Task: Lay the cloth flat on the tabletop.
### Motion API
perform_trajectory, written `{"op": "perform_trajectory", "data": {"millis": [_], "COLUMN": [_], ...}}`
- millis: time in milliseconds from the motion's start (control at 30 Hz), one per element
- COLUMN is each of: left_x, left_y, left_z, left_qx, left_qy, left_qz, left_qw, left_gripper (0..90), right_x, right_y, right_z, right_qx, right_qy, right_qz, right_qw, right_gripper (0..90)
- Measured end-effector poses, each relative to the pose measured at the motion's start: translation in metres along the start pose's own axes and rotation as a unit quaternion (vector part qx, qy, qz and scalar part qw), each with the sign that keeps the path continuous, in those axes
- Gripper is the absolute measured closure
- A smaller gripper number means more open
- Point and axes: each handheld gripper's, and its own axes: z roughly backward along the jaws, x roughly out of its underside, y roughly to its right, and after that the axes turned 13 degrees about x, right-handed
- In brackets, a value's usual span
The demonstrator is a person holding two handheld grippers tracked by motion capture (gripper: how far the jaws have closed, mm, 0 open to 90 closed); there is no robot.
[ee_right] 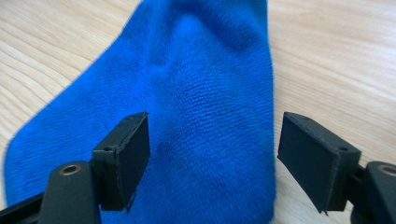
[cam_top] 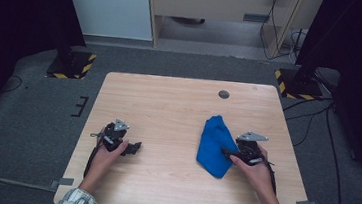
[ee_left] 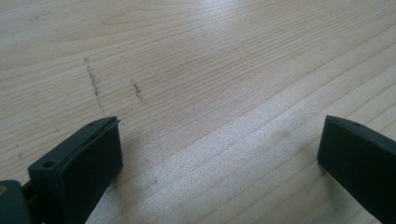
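Observation:
A crumpled blue cloth [cam_top: 215,145] lies on the right half of the wooden table [cam_top: 169,101]. My right gripper [cam_top: 228,152] sits at the cloth's right edge and points left onto it. In the right gripper view its jaws [ee_right: 215,140] stand wide apart over the blue cloth [ee_right: 201,93], and the pads do not press on it. My left gripper [cam_top: 135,148] rests near the table's front left, pointing right. In the left gripper view it [ee_left: 219,135] is open over bare wood with a few dark scuff marks [ee_left: 93,81].
A dark round grommet [cam_top: 224,94] is set in the table near its far edge. On the grey floor, black stands with yellow-and-black striped bases flank the table at the left [cam_top: 71,64] and right [cam_top: 296,84]. Cables [cam_top: 313,119] trail along the floor at the right.

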Motion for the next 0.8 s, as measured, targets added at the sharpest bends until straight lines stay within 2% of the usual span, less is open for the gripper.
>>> {"op": "perform_trajectory", "data": {"millis": [67,133,200,267,300,367,467,500,600,700,800], "left_x": [0.000,0.000,0.000,0.000,0.000,0.000,0.000,0.000,0.000,0.000,0.000], "left_y": [0.000,0.000,0.000,0.000,0.000,0.000,0.000,0.000,0.000,0.000,0.000], "left_z": [0.000,0.000,0.000,0.000,0.000,0.000,0.000,0.000,0.000,0.000,0.000], "left_qx": [0.000,0.000,0.000,0.000,0.000,0.001,0.001,0.001,0.001,0.001,0.000], "left_qy": [0.000,0.000,0.000,0.000,0.000,0.000,0.000,0.000,0.000,0.000,0.000], "left_qz": [0.000,0.000,0.000,0.000,0.000,0.000,-0.001,-0.001,-0.001,-0.001,-0.001], "left_qw": [1.0000,1.0000,1.0000,1.0000,1.0000,1.0000,1.0000,1.0000,1.0000,1.0000,1.0000], "left_gripper": [0.0,0.0,0.0,0.0,0.0,0.0,0.0,0.0,0.0,0.0,0.0], "right_x": [0.000,0.000,-0.001,-0.002,-0.003,-0.003,-0.006,-0.006,-0.009,-0.014,-0.022], "right_y": [-0.003,-0.006,-0.010,-0.012,-0.015,-0.017,-0.024,-0.024,-0.035,-0.050,-0.072], "right_z": [-0.007,-0.011,-0.014,-0.013,-0.012,-0.012,-0.008,-0.008,-0.005,-0.004,-0.003], "right_qx": [-0.002,-0.004,-0.003,-0.013,-0.021,-0.027,-0.054,-0.054,-0.078,-0.111,-0.149], "right_qy": [-0.009,-0.015,-0.018,-0.011,-0.007,-0.005,0.000,0.000,0.005,0.013,0.020], "right_qz": [0.002,0.016,0.026,0.027,0.035,0.038,0.035,0.035,0.031,0.022,0.013], "right_qw": [1.0000,0.9998,0.9995,0.9995,0.9991,0.9989,0.9979,0.9979,0.9964,0.9934,0.9886], "right_gripper": [26.4,36.2,53.0,67.5,75.2,76.8,79.1,79.1,79.8,80.1,80.0]}}
